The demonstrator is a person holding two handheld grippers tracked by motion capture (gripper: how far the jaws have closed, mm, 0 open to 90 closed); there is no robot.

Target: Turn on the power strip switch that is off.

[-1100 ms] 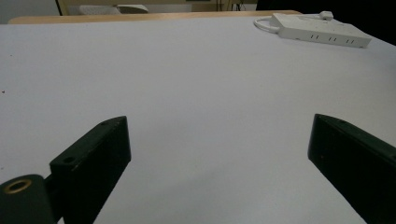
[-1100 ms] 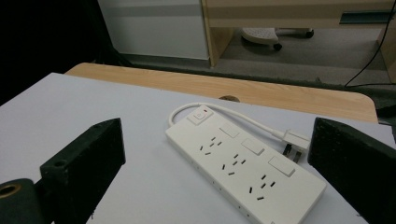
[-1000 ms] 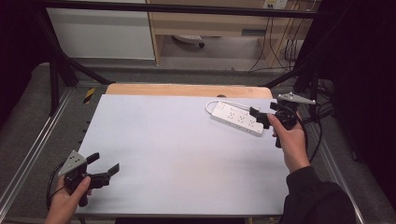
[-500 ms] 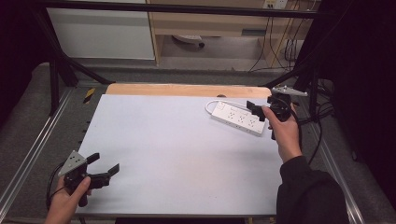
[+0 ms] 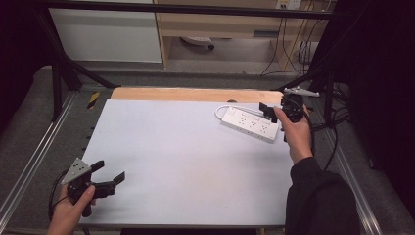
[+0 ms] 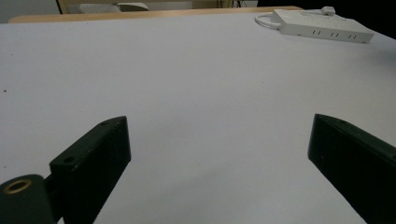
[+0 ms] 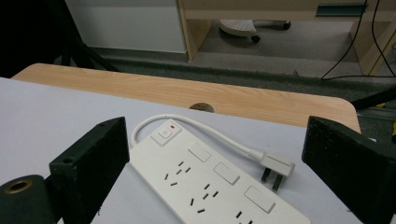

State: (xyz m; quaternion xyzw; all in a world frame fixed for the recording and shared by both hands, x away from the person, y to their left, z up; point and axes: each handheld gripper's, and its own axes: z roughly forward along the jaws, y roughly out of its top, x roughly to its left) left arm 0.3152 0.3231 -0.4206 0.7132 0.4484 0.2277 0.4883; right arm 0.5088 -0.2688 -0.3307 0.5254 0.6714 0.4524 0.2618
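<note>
**Right tongs poised over the power strip, nothing gripped yet**

At the lower left of the high view, nearest the person, the left tongs (image 5: 108,175) rest low over the white counter (image 5: 186,161) with their jaws spread apart and nothing between them. The left gripper view agrees: two black jaws far apart over bare white surface, with the power strip (image 6: 323,29) small at the upper right of the frame, well apart from them.

Farther off, at the right of the high view, the right tongs (image 5: 268,110) hang just above the near end of the power strip (image 5: 249,123), which lies on the counter toward its far right corner, angled across the frame. In the right gripper view the jaws stand wide open at the lower left and lower right, and the power strip (image 7: 205,182) lies between and beyond them, untouched.

By my judgement the work is at its start: the reach is made, the grasp is still to come, and the strip has not been lifted.

The right gripper view gives what the high view blurs: the switch (image 7: 166,133) with its red mark, the rows of sockets, the short cord curling round to the plug (image 7: 275,167) lying loose beside the strip, and a round hole (image 7: 202,107) in the wooden edge (image 7: 243,100) behind. The high view alone relates both hands across the whole counter.
</note>
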